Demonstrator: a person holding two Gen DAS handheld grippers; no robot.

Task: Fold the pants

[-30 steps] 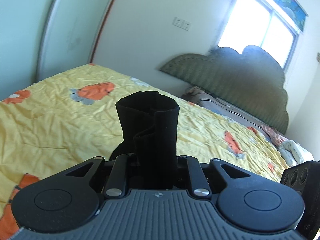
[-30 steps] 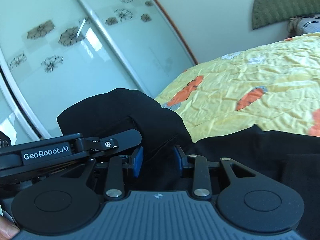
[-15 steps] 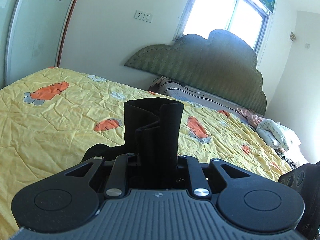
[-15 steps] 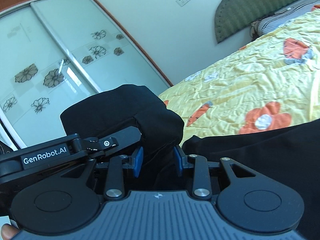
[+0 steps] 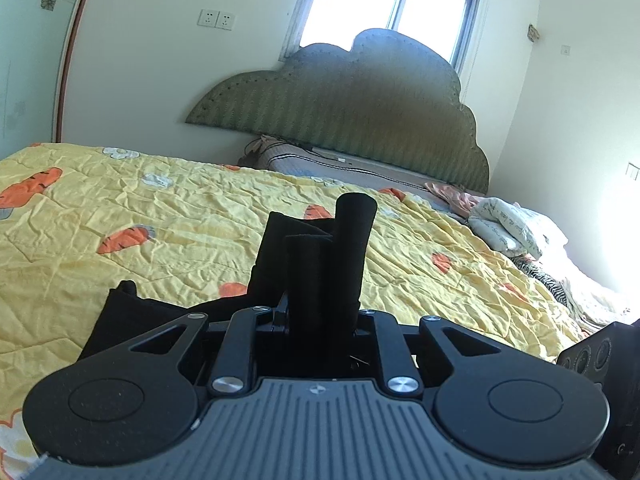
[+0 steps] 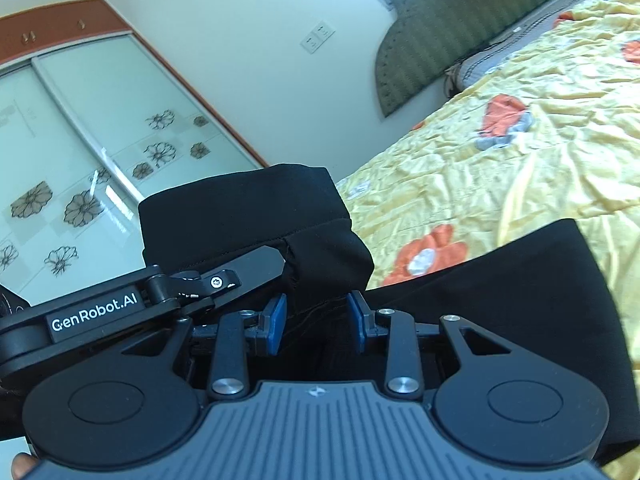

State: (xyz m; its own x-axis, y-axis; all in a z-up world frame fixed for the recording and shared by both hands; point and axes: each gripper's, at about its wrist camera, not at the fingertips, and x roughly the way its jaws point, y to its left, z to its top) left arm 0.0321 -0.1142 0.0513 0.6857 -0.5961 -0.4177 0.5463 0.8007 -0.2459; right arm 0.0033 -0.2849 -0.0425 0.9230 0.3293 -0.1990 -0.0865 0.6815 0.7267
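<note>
1. Left wrist view: the left tongs (image 5: pixel 320 320) are closed on a bunched fold of the black pants (image 5: pixel 320 264), which stands up between the two arms and hides the pads. Rolled edges of the cloth rise above the tongs, one roll taller than the other. More of the pants is seen trailing to the lower left, where it lies on the yellow quilt (image 5: pixel 200 216) of the bed. The quilt is creased and printed with orange carrots. Beyond it a green scalloped headboard (image 5: pixel 360 100) is seen against the wall, with a bright window (image 5: pixel 384 0) above it and a double wall socket (image 5: pixel 216 20) to the left. Pillows (image 5: pixel 508 220) are piled at the right of the bed head. A black corner of the other device is seen at the right edge.

2. Right wrist view: the right tongs (image 6: pixel 316 320) are closed on another part of the pants (image 6: pixel 256 216), the blue pads (image 6: pixel 276 320) being pressed against the cloth from both sides. A thick fold is humped above and to the left of the tongs. A broad flat stretch of the pants is spread to the right, over the quilt (image 6: pixel 520 168). The left device, marked GenRobot.AI (image 6: pixel 94 312), is seen just beside the fold at the left. Sliding wardrobe doors (image 6: pixel 80 152) with flower prints fill the upper left. A fingertip (image 6: pixel 20 472) shows at the lower left corner.
</note>
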